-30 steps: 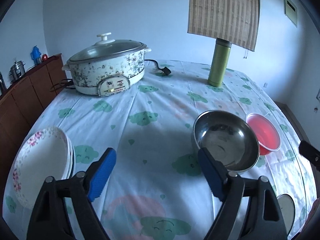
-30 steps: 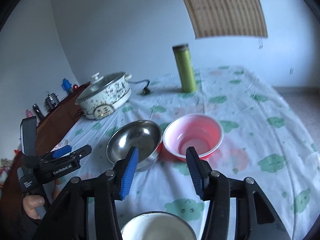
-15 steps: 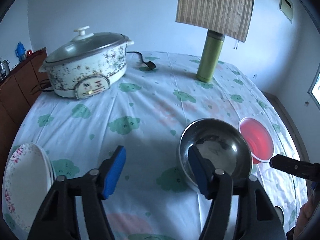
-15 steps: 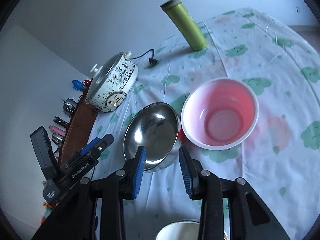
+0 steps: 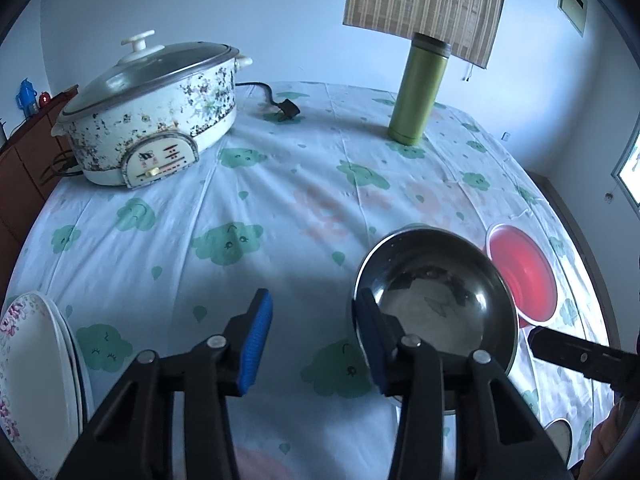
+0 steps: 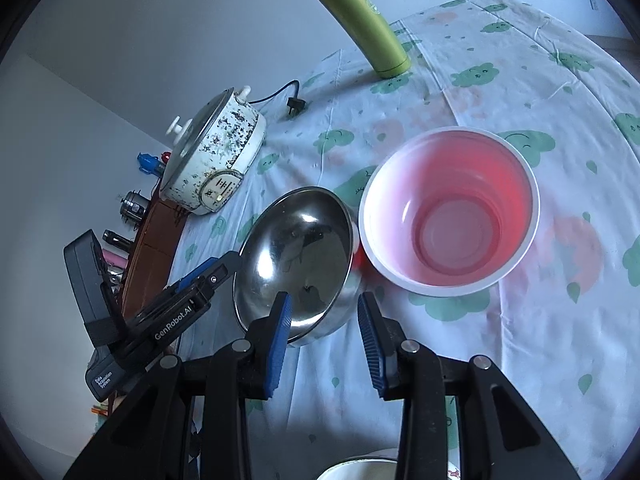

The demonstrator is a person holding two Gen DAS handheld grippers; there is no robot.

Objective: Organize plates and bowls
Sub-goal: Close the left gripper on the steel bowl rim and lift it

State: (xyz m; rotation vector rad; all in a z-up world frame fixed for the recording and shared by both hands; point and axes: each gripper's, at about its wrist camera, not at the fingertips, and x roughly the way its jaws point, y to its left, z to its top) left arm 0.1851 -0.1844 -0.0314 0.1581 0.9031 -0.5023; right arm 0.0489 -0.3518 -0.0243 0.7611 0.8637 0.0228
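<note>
A steel bowl (image 5: 436, 308) (image 6: 296, 256) sits on the cloud-print tablecloth, touching a pink plastic bowl (image 5: 524, 276) (image 6: 448, 212) to its right. My left gripper (image 5: 312, 340) is closing; its right finger covers the steel bowl's left rim, and only cloth shows between the pads. In the right wrist view the left gripper (image 6: 192, 292) sits at the bowl's left side. My right gripper (image 6: 324, 332) is open, astride the steel bowl's near rim without pressing it. One right gripper finger (image 5: 580, 356) shows beside the bowl. Stacked floral plates (image 5: 32, 380) lie at the left edge.
A speckled electric pot (image 5: 152, 108) (image 6: 212, 152) with a loose plug (image 5: 286, 110) stands at the back left, and a green flask (image 5: 418, 88) (image 6: 364, 28) at the back. A white bowl (image 6: 360, 470) lies under my right gripper. A wooden sideboard (image 5: 24, 160) flanks the table's left.
Both grippers moved in on the steel bowl. The left jaws narrowed steadily. The right gripper rolled, dipped, narrowed, and now straddles the bowl's near rim.
</note>
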